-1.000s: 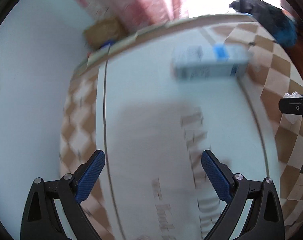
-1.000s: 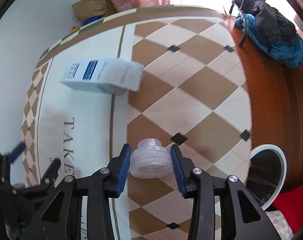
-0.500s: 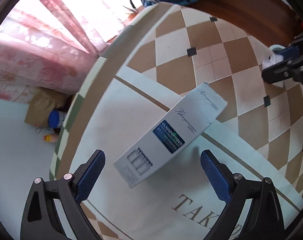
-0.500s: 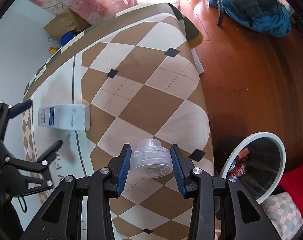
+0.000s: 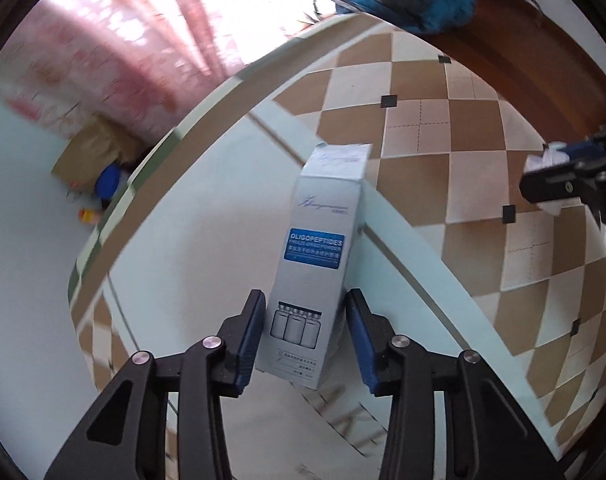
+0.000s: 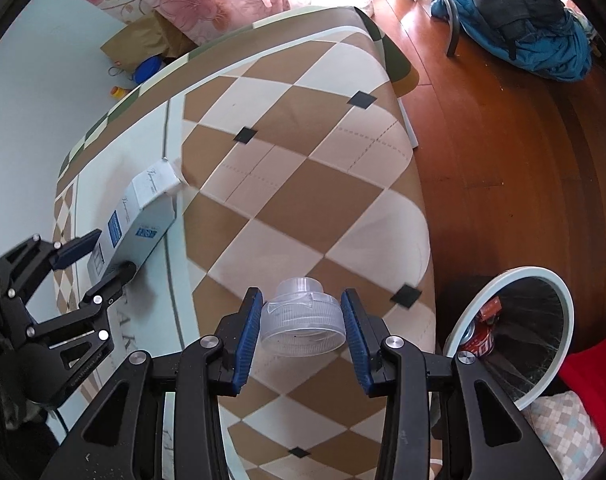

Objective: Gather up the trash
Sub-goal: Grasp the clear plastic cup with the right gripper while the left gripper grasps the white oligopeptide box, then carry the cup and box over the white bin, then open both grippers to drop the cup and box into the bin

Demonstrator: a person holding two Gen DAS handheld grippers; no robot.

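A long white carton with a blue label point(image 5: 319, 248) lies on the checked tablecloth point(image 5: 443, 128). My left gripper point(image 5: 305, 340) has closed on its near end, blue pads against both sides. It also shows in the right wrist view point(image 6: 137, 220) with the left gripper point(image 6: 99, 260) around it. My right gripper point(image 6: 301, 330) is shut on a clear plastic cup point(image 6: 301, 322) held above the table's right part. A round bin point(image 6: 511, 332) with a red can point(image 6: 481, 338) inside stands on the floor at the lower right.
The table edge point(image 6: 417, 184) drops to a wooden floor on the right. A dark bag on blue cloth point(image 6: 519, 20) lies on the floor at the back. A brown paper bag point(image 6: 143, 42) and small items sit by the pink curtain.
My left gripper moved in over the carton and its jaws closed from wide open onto the carton's near end. My right gripper kept hold of the cup and barely shifted.
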